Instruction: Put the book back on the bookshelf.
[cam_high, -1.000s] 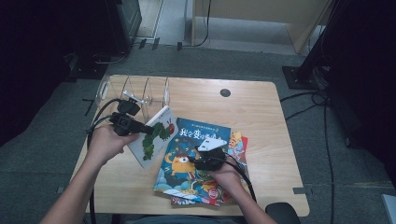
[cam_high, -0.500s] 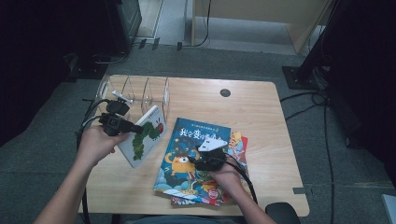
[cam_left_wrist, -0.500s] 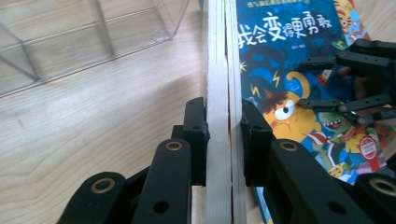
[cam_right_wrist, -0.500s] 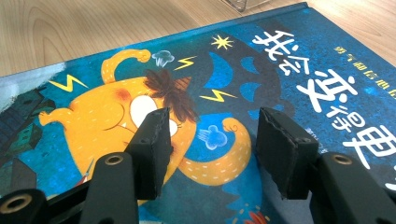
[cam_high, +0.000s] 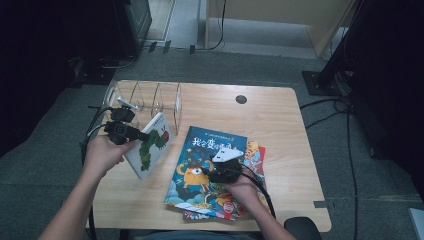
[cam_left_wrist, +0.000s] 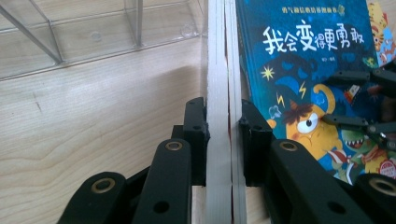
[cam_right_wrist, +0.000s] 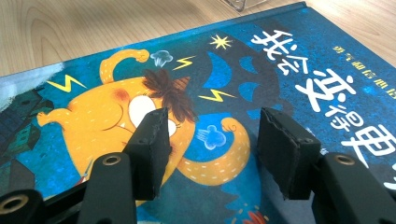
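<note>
Between the left gripper's (cam_left_wrist: 223, 119) jaws: white book (cam_left_wrist: 219, 70).

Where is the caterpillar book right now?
In the high view the caterpillar book is at the table's left, clamped in the left gripper, between the clear rack and the blue book.

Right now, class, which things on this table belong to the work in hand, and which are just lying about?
In the work:
- left gripper, jaws shut on the caterpillar book
- clear divider rack just beyond it
- right gripper, jaws open above the blue book

Lying about:
- red book under the blue one
- cables on the floor
</note>
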